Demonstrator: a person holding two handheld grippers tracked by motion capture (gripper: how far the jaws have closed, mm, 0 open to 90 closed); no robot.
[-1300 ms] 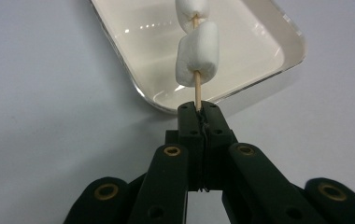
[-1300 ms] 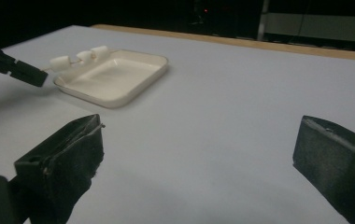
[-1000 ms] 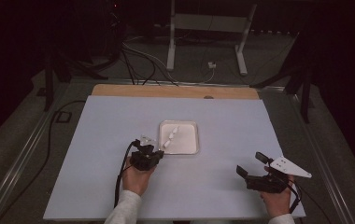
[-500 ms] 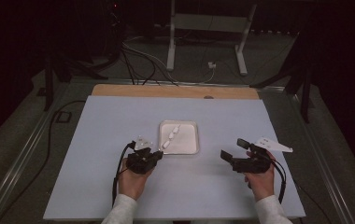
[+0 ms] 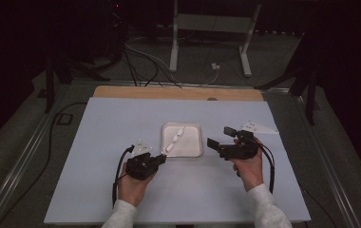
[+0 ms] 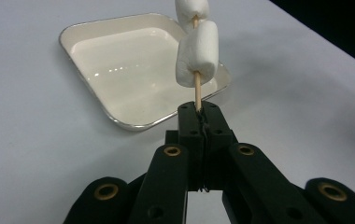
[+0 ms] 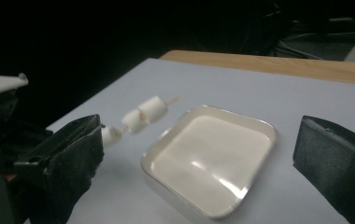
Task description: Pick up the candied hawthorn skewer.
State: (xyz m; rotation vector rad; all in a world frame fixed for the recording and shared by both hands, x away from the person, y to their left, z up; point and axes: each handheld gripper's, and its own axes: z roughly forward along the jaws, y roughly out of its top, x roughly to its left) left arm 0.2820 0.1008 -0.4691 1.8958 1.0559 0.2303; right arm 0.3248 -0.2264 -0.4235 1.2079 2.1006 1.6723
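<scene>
A wooden skewer (image 6: 197, 91) with three white marshmallows (image 5: 175, 140) on it is clamped at its bare end in my left gripper (image 5: 161, 157), whose jaws are shut on the stick. The skewer slants up over the near-left part of a square white tray (image 5: 193, 148) in the middle of the board. In the left gripper view the marshmallows (image 6: 197, 53) rise above the tray (image 6: 133, 70). My right gripper (image 5: 221, 137) hovers just right of the tray, open and holding nothing. Its view looks across the tray (image 7: 259, 128) to the marshmallows (image 7: 143, 114).
A pale board (image 5: 121, 118) covers the table, with a wooden strip (image 5: 178, 92) along its far edge. Cables trail from both grippers, one looping at the left hand (image 5: 119, 172). A white stand (image 5: 207, 42) and floor cables lie beyond the table.
The right gripper has travelled left and away from the front edge, up to the tray's right side, still open. The left gripper with the skewer has barely shifted.
</scene>
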